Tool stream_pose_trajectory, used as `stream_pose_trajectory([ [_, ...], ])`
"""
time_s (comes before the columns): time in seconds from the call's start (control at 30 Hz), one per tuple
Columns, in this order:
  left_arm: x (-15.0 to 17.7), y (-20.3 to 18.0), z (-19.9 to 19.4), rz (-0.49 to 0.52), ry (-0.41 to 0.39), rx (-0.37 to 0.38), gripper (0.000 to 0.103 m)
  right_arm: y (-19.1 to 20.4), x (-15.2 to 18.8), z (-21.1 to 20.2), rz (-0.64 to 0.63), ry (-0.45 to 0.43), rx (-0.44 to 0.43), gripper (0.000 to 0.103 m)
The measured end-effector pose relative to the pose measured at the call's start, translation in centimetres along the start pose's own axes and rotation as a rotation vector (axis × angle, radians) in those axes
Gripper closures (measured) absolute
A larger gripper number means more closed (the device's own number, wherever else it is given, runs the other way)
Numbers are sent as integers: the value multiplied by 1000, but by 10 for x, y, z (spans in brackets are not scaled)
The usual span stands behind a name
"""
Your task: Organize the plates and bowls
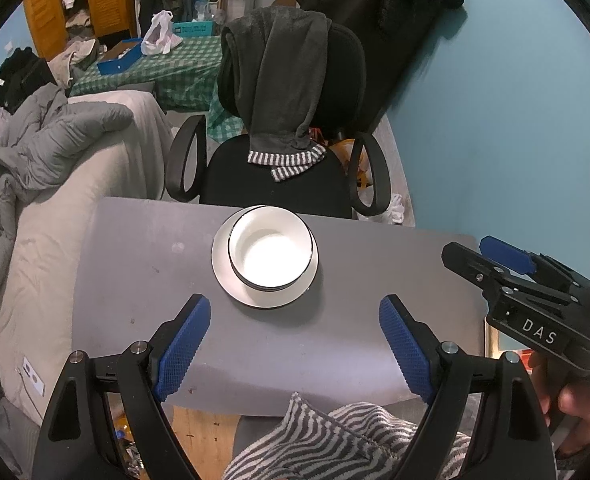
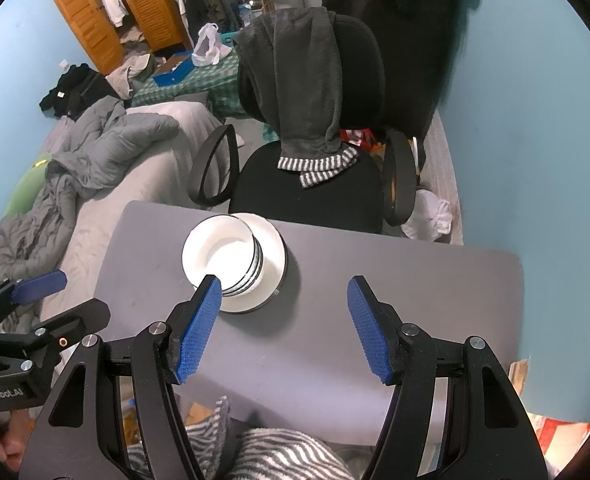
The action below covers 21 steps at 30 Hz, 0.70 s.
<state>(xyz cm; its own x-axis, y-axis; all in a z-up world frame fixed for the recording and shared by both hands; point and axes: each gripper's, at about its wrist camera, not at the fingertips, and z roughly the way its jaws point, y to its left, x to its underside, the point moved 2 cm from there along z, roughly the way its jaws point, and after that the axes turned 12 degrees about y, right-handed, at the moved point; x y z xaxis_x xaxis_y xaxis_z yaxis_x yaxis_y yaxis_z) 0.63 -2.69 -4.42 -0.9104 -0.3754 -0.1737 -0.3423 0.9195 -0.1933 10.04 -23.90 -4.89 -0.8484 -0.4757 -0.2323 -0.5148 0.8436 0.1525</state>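
"DAS" on right gripper (image 1: 507,256)

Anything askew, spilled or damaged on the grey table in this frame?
Nothing stands out. The white black-rimmed bowls sit nested and upright on the white plate, a little off-centre toward its far edge. No spill or chip shows on the grey table. Both grippers hang open above it, holding nothing.

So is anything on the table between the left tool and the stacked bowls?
Nothing visible. Bare grey table lies between the open left tool and the bowls stacked on the plate. The right tool stays off to the side.
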Motion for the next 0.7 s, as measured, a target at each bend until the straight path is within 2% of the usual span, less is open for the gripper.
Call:
stream_pose_trajectory([
  [0.5, -1, 3, -1, -2, 1, -16, 14, 4, -2, 2, -11, 7, -8, 38],
  [0.7, -2, 3, -1, 0, -1, -14, 10, 5, -2, 2, -10, 8, -9, 38],
])
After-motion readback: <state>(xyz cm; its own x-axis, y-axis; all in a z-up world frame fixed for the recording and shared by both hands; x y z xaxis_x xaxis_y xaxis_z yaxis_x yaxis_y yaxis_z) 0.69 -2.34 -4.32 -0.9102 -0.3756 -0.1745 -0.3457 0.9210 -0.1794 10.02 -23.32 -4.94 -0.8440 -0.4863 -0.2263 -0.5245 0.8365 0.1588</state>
